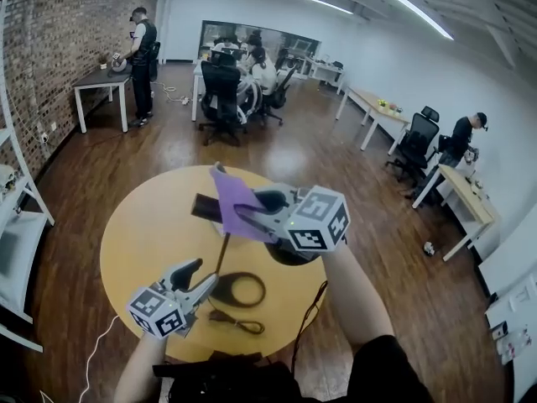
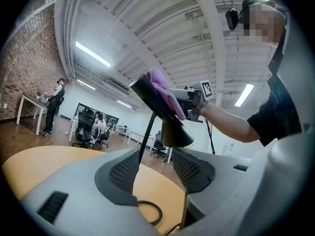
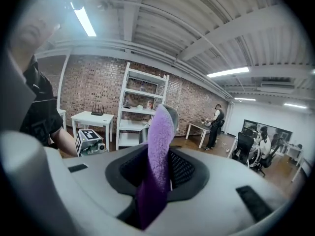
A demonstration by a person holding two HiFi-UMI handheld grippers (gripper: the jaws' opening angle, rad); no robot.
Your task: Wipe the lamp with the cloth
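Head view: right tongs (image 1: 250, 217) clamp the purple cloth (image 1: 233, 196) against the lamp (image 1: 205, 206) for wiping, while left tongs (image 1: 200, 277), open and empty, hover beside it, probably to steady it.

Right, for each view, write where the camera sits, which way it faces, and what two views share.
Head view: on the head, steeply down at the table; left gripper, right gripper and forearms show.
Left gripper view: on the left gripper, up past its open jaws at the lamp; right forearm shows.
Right gripper view: on the right gripper, along jaws shut on the cloth; left arm shows.
Shared: all three show the cloth.
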